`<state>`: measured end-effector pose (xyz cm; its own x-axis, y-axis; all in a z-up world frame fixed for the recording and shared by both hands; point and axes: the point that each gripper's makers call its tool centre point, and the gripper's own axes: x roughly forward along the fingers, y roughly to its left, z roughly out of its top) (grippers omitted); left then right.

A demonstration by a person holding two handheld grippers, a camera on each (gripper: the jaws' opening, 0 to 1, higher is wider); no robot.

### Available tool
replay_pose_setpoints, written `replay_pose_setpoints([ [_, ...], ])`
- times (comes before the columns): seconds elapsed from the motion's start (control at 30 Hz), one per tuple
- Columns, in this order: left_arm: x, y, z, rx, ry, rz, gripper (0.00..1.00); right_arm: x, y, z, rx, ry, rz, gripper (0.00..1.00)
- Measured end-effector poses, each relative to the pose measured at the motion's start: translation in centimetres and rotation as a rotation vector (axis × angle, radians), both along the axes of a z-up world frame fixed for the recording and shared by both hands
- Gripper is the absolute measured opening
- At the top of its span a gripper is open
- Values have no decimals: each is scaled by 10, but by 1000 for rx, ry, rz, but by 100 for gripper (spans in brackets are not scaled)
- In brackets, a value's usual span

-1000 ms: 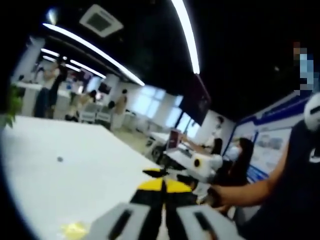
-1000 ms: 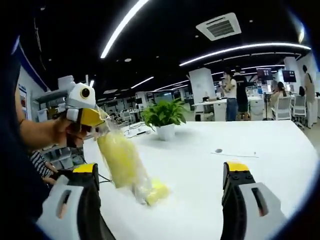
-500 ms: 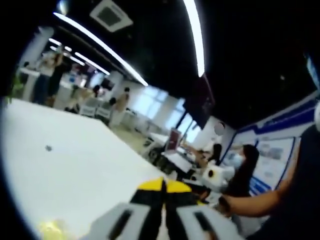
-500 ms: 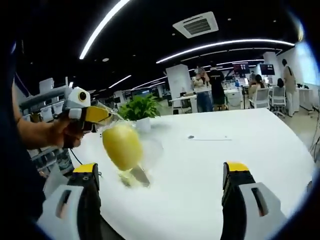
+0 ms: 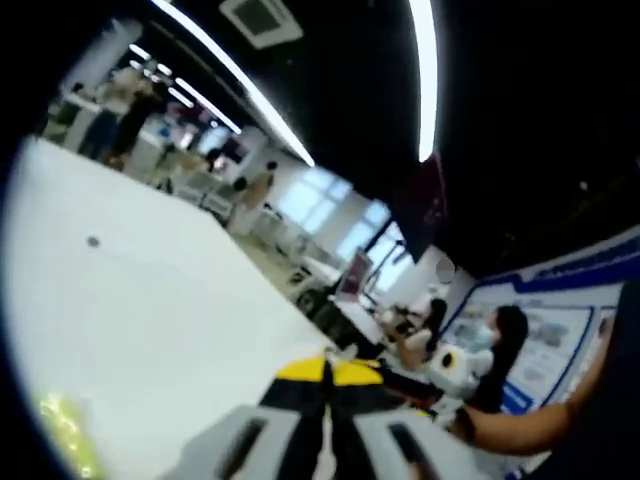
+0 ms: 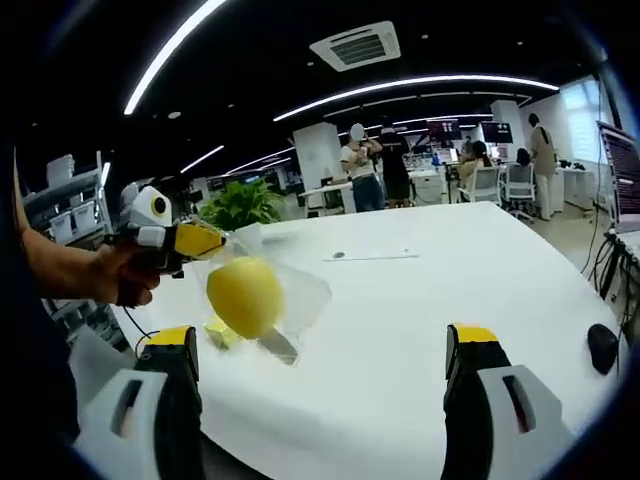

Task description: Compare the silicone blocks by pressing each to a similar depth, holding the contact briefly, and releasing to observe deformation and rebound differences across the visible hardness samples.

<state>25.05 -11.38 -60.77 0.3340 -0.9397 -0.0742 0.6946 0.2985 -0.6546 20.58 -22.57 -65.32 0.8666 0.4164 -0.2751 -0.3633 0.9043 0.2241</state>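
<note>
Grippers, two. The right gripper (image 6: pixel 322 375) shows its two jaws in the right gripper view, yellow-tipped, black and grey, standing wide apart with nothing between them. The left gripper (image 6: pixel 205 240) enters that same view from the left, held in a hand (image 6: pixel 128 272); its yellow tips are pressed together on the upper edge of a bag (image 6: pixel 268 293). In the left gripper view, the left gripper's (image 5: pixel 327 372) own tips meet in a closed yellow wedge; what they pinch is hard to make out there.

Bag, one: clear, thin, crinkled plastic, hanging from the left gripper above the table (image 6: pixel 420 330). Its lower edge blurs against the tabletop, so contact cannot be told.

Blocks, yellow: one rounded, smooth, egg-like block (image 6: pixel 245 296) inside the bag; one smaller yellow piece (image 6: pixel 220 331) lying on the table just below and left of it, partly hidden by the bag. A blurred yellow patch (image 5: pixel 66 432) sits at the lower left of the left gripper view, cut off by the edge.

Table, one: white, smooth, large. On it: a small dark dot (image 6: pixel 339 255), a thin flat strip (image 6: pixel 375 257) beside it, a dark mouse (image 6: pixel 603 347) near the right edge, a potted plant (image 6: pixel 240 205) at the far side.

People: several standing in the background, small and blurred.
</note>
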Motion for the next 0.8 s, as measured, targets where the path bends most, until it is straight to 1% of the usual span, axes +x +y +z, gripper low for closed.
replay_pose_setpoints([
  [0.03, 0, 1, -6, -4, 24, 6, 0, -1, -1, -1, 2, 4, -5, 96],
  [0.07, -1, 1, -10, -6, 33, 5, 0, -1, -1, -3, 2, 9, -9, 96],
  [0.1, -1, 2, -15, -13, 59, 8, 0, -1, -2, -5, 5, 12, -13, 96],
  [0.13, -1, 3, -19, -18, 74, 8, 0, -1, -2, -6, 10, 13, -14, 96],
  [0.17, -1, 4, -22, -17, 76, 8, 0, -1, -1, -6, 15, 14, -16, 96],
  [0.23, -1, 5, -33, -21, 114, 2, 0, -2, 2, -9, 20, 21, -13, 96],
  [0.33, 5, 7, -53, -33, 204, -7, 0, -3, 10, -14, 15, 44, 12, 96],
  [0.37, 10, 9, -57, -28, 198, 8, 0, -3, 12, -14, 16, 45, 19, 96],
  [0.4, 12, 11, -62, -24, 219, 15, 0, -3, 14, -13, 20, 45, 25, 96],
  [0.43, 13, 11, -65, -21, 228, 13, 0, -4, 15, -13, 26, 45, 30, 96],
  [0.47, 15, 12, -67, -11, 226, 19, 0, -5, 16, -14, 30, 48, 35, 96],
  [0.5, 20, 16, -72, 7, 225, 42, 0, -6, 17, -18, 33, 73, 41, 96],
  [0.53, 23, 17, -73, -1, 228, 46, 0, -6, 16, -19, 28, 74, 36, 96],
  [0.57, 28, 18, -73, 0, 217, 57, 0, -6, 15, -18, 25, 66, 30, 96],
  [0.6, 33, 21, -75, 17, 190, 76, 0, -5, 14, -19, 28, 66, 28, 96],
  [0.63, 41, 25, -81, 54, 162, 105, 0, -6, 13, -19, 33, 70, 26, 96],
  [0.67, 44, 24, -83, 47, 165, 96, 0, -6, 12, -20, 33, 70, 23, 96],
  [0.7, 49, 27, -87, 71, 119, 98, 0, -6, 11, -22, 32, 74, 19, 96],
  [0.73, 63, 38, -105, 176, 72, 161, 0, -6, 11, -24, 33, 82, 18, 96],
  [0.77, 68, 42, -114, 207, 102, 182, 0, -5, 11, -25, 42, 91, 19, 96],
  [0.8, 72, 39, -113, 157, 122, 170, 0, -5, 13, -25, 51, 96, 25, 96],
])
